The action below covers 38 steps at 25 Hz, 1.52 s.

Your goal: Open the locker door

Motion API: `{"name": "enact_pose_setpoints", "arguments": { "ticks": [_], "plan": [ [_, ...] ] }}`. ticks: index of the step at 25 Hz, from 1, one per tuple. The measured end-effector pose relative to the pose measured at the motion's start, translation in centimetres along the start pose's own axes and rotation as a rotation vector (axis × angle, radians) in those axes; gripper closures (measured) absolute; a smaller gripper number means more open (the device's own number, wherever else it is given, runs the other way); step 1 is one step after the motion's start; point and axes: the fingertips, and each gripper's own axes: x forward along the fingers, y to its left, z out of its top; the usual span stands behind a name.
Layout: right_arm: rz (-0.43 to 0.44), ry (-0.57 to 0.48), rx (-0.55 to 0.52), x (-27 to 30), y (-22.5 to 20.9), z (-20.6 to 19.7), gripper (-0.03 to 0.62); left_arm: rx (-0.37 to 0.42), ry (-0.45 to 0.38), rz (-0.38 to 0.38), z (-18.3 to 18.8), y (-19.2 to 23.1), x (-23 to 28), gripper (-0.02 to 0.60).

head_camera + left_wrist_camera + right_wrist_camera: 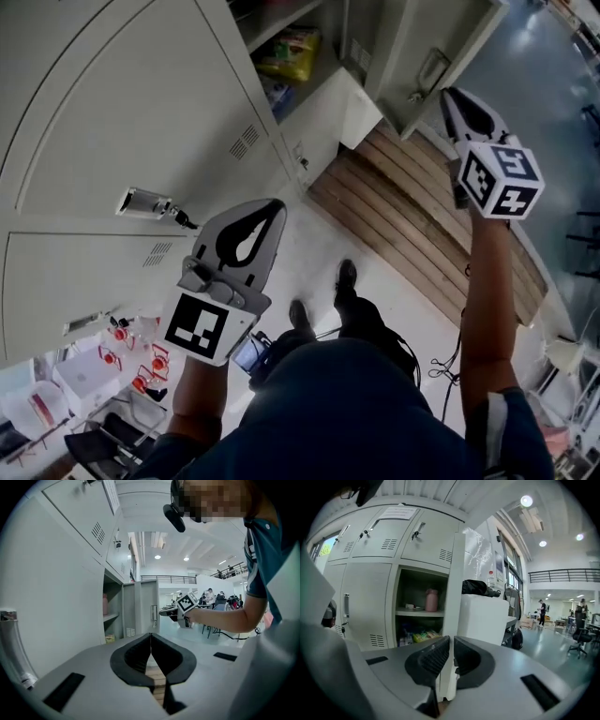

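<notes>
The locker door (466, 33) stands swung wide open, its handle (429, 71) facing out. The open locker (302, 23) holds a yellow bag (290, 54). My right gripper (449, 95) is just beside the door's free edge, below the handle. In the right gripper view the door edge (457, 573) rises straight ahead beyond the right gripper (452, 641). Its jaws are nearly together, only a thin slit apart, and I see nothing pinched. My left gripper (277, 206) hangs shut and empty before the closed lockers. The left gripper (151, 637) looks toward the door (146, 605).
A closed locker's key handle (150, 204) sticks out left of my left gripper. A wooden slat platform (412, 216) lies under the lockers. The person's feet (343, 277) stand on the pale floor. A white cabinet (483, 616) stands right of the open door.
</notes>
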Motion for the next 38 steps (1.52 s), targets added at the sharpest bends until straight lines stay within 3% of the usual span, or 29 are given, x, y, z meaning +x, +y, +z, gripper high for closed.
{"name": "enact_pose_setpoints", "arguments": {
  "ticks": [7,18,28,38],
  "plan": [
    [-0.092,-0.004,0.029,0.4,-3.2,-0.8,0.546,-0.002,-0.013,0.001,-0.6,0.5,-0.1,0.565],
    [-0.145,0.004,0.059,0.9,-4.7,-0.8,0.548,-0.006,-0.033,0.014,-0.6,1.3,-1.5,0.565],
    [-0.172,-0.006,0.073,-1.9,-2.7,-0.3,0.548,0.007,-0.073,0.013,0.4,1.6,-4.1,0.565],
    [-0.127,-0.079,0.046,-7.5,2.5,4.2,0.548,0.031,-0.128,0.001,2.5,1.3,-7.9,0.565]
  ]
}}
